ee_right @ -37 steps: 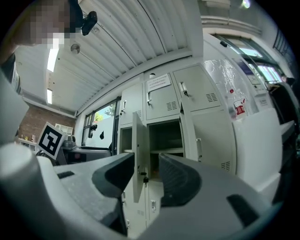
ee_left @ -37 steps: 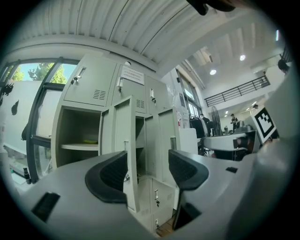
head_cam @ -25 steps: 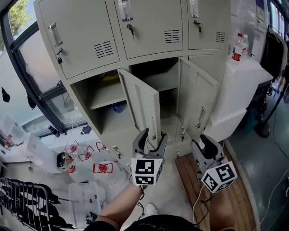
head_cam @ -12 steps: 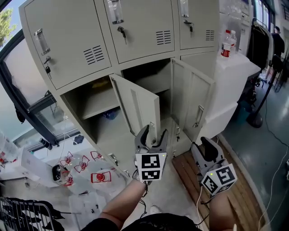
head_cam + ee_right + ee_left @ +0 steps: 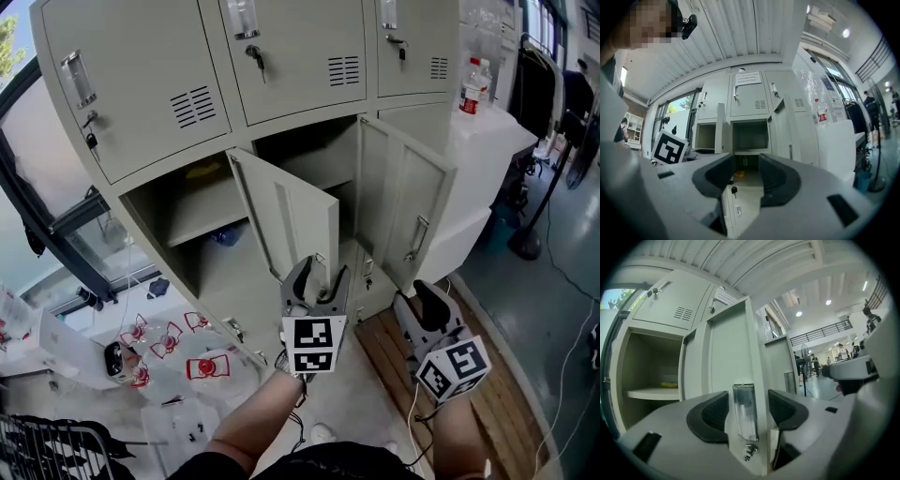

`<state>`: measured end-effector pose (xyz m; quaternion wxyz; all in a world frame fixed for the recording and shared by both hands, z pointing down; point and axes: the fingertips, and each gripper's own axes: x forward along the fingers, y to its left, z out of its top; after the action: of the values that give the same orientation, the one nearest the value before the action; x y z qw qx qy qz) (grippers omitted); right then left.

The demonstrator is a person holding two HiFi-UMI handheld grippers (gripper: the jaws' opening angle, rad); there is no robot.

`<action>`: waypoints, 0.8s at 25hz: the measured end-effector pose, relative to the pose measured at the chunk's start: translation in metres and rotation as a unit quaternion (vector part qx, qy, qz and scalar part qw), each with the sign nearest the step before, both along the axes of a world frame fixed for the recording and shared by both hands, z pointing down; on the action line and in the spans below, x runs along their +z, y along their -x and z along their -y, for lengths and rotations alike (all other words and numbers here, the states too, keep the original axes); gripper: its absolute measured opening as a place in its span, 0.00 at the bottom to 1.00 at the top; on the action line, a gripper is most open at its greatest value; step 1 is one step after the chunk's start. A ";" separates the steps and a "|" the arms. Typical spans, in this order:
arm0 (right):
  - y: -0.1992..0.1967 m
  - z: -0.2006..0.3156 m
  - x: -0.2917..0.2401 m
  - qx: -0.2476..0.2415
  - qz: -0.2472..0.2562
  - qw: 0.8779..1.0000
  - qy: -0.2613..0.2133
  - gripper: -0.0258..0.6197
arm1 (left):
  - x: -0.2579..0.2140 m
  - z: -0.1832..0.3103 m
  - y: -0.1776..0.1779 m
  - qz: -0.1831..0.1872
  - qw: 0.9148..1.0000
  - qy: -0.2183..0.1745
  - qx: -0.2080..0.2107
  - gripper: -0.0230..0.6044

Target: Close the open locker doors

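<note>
Two grey locker doors in the middle row stand swung out. The left open door [image 5: 291,220] [image 5: 729,348] hangs in front of a compartment with a shelf [image 5: 192,211]. My left gripper [image 5: 314,274] [image 5: 747,404] is open at that door's free edge, with the door's metal handle plate [image 5: 745,411] and its lock between the jaws. The right open door [image 5: 405,202] [image 5: 785,126] stands beside the empty middle compartment [image 5: 314,159]. My right gripper [image 5: 424,298] [image 5: 746,171] is open, low in front of it, holding nothing.
Shut lockers fill the top row [image 5: 281,56]. A white cabinet [image 5: 487,169] with a water bottle [image 5: 472,87] stands right of the lockers. Printed plastic bags [image 5: 202,364] lie on the floor at left, a wooden board [image 5: 394,361] at right. A key [image 5: 734,190] hangs in a lower locker door.
The head view has swung slightly and come closer to the lockers. My left gripper stays at the left door's edge, the right one low beside it. Both doors stand about as open.
</note>
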<state>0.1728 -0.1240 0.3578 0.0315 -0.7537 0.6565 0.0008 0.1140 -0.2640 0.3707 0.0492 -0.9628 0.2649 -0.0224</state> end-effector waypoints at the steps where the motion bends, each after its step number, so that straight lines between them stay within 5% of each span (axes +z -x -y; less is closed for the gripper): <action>1: 0.001 0.001 0.002 -0.001 0.001 1.000 0.001 0.27 | 0.000 0.000 0.002 -0.001 1.000 0.000 0.000 0.45; 20: 0.055 0.059 -0.003 -0.099 -0.005 0.995 0.004 0.27 | -0.001 -0.003 0.078 -0.008 0.999 -0.013 -0.031 0.41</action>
<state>0.1179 -0.1826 0.3547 0.0254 -0.6848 0.7283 -0.0008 0.0363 -0.2612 0.3696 0.0591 -0.9536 0.2949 -0.0128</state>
